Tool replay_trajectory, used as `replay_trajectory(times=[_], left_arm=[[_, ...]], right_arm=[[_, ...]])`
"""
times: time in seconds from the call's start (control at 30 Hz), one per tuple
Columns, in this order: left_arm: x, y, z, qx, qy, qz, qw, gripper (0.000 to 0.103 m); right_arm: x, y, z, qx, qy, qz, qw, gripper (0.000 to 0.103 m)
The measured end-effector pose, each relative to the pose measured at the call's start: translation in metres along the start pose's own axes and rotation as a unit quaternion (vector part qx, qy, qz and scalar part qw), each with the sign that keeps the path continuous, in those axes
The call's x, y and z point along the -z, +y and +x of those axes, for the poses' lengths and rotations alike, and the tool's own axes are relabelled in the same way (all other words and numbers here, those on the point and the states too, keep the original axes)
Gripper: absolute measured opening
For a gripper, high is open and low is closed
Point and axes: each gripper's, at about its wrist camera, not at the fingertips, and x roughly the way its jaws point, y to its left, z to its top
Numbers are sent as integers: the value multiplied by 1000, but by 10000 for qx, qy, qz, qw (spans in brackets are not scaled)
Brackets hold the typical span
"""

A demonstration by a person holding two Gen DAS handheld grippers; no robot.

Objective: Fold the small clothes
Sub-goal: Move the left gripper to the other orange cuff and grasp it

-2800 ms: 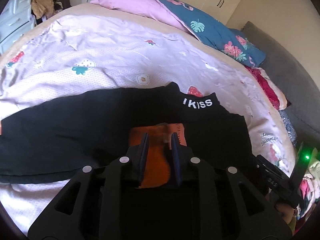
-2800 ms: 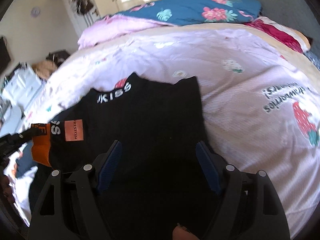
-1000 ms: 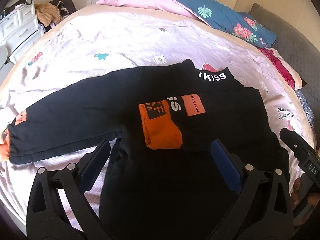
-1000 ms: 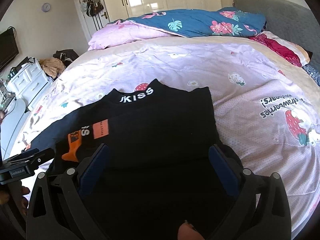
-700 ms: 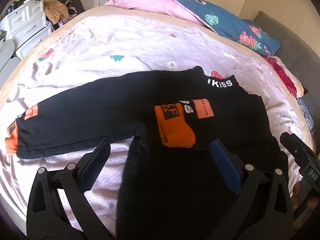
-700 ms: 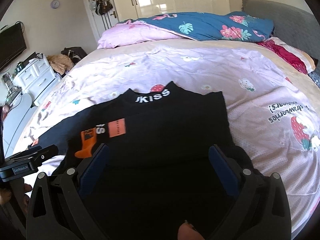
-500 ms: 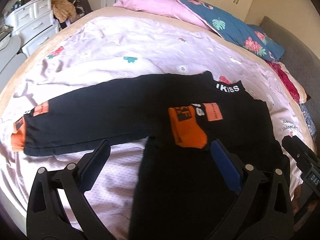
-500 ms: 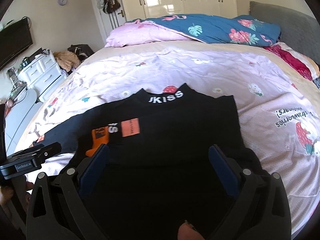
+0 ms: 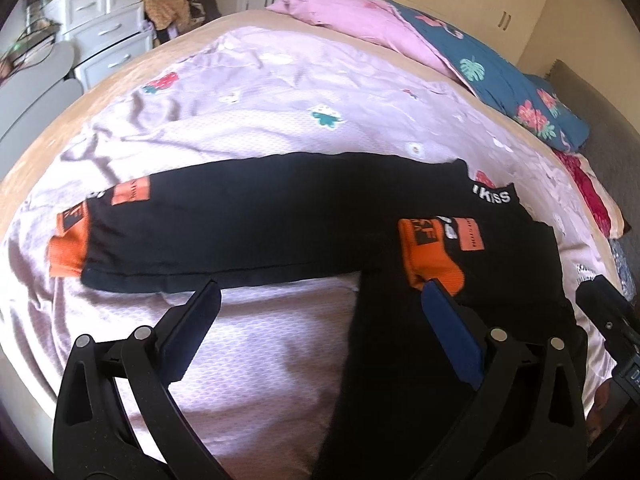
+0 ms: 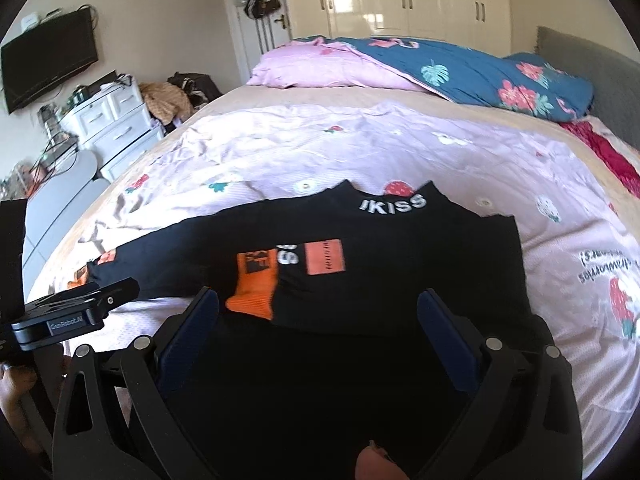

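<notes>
Black sweatshirt (image 9: 280,216) flat on bed (image 9: 260,80), beyond both grippers' wide, empty fingers (image 9: 192,320), left gripper (image 9: 320,304), right gripper (image 10: 318,308)

both wrist views above bed (image 9: 280,92), sharing black sweater (image 10: 400,272)

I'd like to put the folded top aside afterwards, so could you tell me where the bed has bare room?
Bare quilt lies between the black top and the pillows, and right of it by the strawberry print. The outstretched sleeve crowds the left.
</notes>
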Motion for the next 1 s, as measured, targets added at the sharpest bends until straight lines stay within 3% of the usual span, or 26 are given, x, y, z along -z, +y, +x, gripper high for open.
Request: replay_trajectory(times=[0.4,0.8,1.0], left_arm=[[6,68,-1,-413,23,-702,9967,94],[13,126,-1,-548,66,-1271,9904,94],[17,168,5,-690,95,-1847,9803,94]], right_arm=[[-3,60,19,-357,82,-604,9975,99],[1,107,34,-698,276,-1051,9916,99],[7,119,37,-755,320,-1195,9894,99]])
